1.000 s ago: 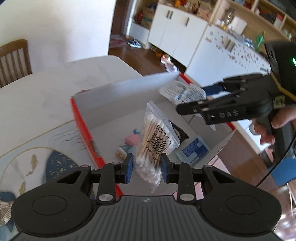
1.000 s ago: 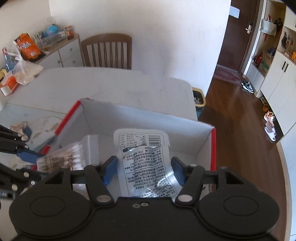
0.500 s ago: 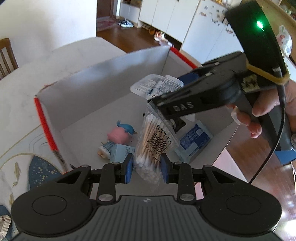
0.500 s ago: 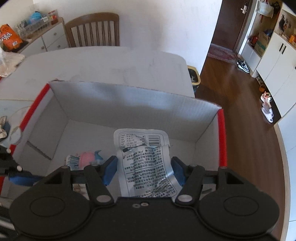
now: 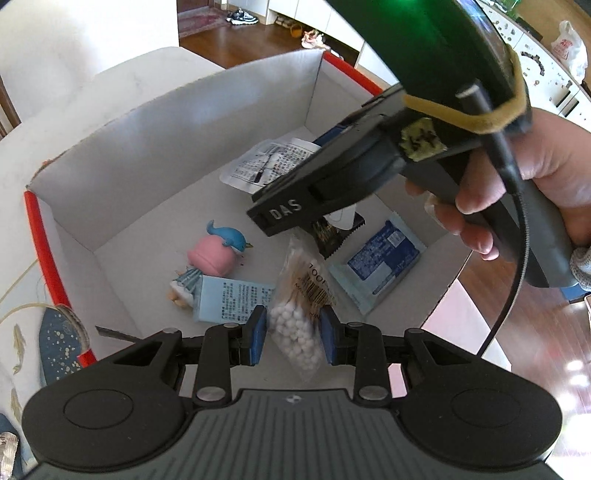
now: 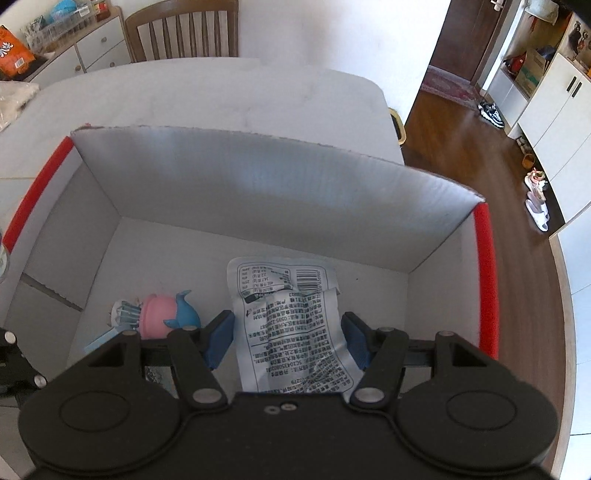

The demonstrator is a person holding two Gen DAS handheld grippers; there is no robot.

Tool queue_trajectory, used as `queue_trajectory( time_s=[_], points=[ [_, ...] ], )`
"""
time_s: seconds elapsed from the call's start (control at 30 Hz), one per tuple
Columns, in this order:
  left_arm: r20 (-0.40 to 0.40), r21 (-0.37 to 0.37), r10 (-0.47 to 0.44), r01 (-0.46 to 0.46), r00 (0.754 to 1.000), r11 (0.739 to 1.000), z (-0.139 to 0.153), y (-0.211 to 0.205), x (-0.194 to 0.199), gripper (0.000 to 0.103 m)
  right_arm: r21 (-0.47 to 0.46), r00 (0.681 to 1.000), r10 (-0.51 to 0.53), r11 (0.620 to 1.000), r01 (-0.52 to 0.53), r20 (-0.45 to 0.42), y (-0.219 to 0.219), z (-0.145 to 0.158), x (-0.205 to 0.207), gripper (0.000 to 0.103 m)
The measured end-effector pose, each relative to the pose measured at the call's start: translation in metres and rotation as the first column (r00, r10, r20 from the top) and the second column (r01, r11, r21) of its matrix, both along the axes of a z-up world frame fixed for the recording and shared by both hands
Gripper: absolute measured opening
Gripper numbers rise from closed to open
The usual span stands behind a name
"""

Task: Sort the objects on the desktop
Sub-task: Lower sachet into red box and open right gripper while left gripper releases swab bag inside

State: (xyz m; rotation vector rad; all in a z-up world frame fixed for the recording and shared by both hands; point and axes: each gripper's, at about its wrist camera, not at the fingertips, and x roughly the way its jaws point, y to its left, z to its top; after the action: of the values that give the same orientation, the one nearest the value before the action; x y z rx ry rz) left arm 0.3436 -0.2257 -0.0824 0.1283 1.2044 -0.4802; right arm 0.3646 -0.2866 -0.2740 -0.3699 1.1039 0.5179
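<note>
wooden chair [image 6: 183, 29] behind white worktop [image 6: 221, 96] | orange snack bag [image 6: 13, 55] on sideboard, far left | shoes [image 6: 491, 112] on wood floor [image 6: 461, 147] | white cabinets [image 6: 554, 99] right

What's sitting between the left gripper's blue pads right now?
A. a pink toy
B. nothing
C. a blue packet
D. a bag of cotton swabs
D: the left gripper has the clear bag of cotton swabs between its pads, over the box; the pink toy lies on the box floor.
</note>
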Motion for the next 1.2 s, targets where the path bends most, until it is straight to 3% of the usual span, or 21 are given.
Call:
queue_trajectory(
  time_s=[0.23, 0.53, 0.67, 0.77, 0.8, 0.87, 0.9, 0.93, 1.2],
  points=[
    [-0.028, -0.016, 0.018, -0.018, 0.999, 1.000, -0.008, 0.007, 0.001, 0.029, -0.017, 1.000, 0.006, 1.000, -0.006, -0.021, 0.004, -0.006, 0.001, 0.063],
    [-0.085, -0.070, 0.106, -0.112, 0.991, 0.991, -0.010, 0.021, 0.006, 0.030, -0.022, 0.999, 0.014, 1.000, -0.015, -0.038, 0.007, -0.008, 0.005, 0.066],
    [-0.072, -0.050, 0.095, -0.098, 0.993, 0.994, -0.009, 0.018, 0.005, 0.030, -0.009, 0.999, 0.017, 1.000, -0.018, -0.030, 0.008, -0.006, 0.004, 0.066],
    [-0.071, -0.042, 0.093, -0.096, 0.993, 0.994, -0.009, 0.017, 0.005, 0.030, 0.006, 1.000, 0.011, 1.000, -0.010, -0.021, 0.006, -0.001, 0.003, 0.073],
    [-0.070, -0.037, 0.092, -0.095, 0.993, 0.995, -0.009, 0.016, 0.005, 0.031, 0.012, 1.000, 0.007, 1.000, -0.007, -0.017, 0.005, 0.001, 0.002, 0.076],
    [-0.057, -0.023, 0.092, -0.094, 0.994, 0.995, -0.008, 0.016, 0.003, 0.045, 0.025, 1.000, 0.002, 1.000, -0.002, -0.012, 0.003, 0.005, 0.001, 0.076],
    [-0.046, -0.018, 0.094, -0.095, 0.994, 0.995, -0.006, 0.016, 0.002, 0.061, 0.031, 1.000, 0.000, 1.000, 0.000, -0.010, 0.002, 0.008, 0.001, 0.076],
    [-0.034, -0.016, 0.096, -0.097, 0.995, 0.995, -0.005, 0.017, 0.001, 0.067, 0.037, 1.000, -0.002, 0.999, 0.003, -0.008, 0.001, 0.010, 0.000, 0.076],
    [0.017, -0.071, 0.106, -0.105, 0.994, 0.992, 0.013, 0.026, -0.009, 0.067, 0.094, 1.000, -0.004, 0.996, 0.002, 0.025, -0.011, 0.033, -0.010, 0.079]
  ],
)
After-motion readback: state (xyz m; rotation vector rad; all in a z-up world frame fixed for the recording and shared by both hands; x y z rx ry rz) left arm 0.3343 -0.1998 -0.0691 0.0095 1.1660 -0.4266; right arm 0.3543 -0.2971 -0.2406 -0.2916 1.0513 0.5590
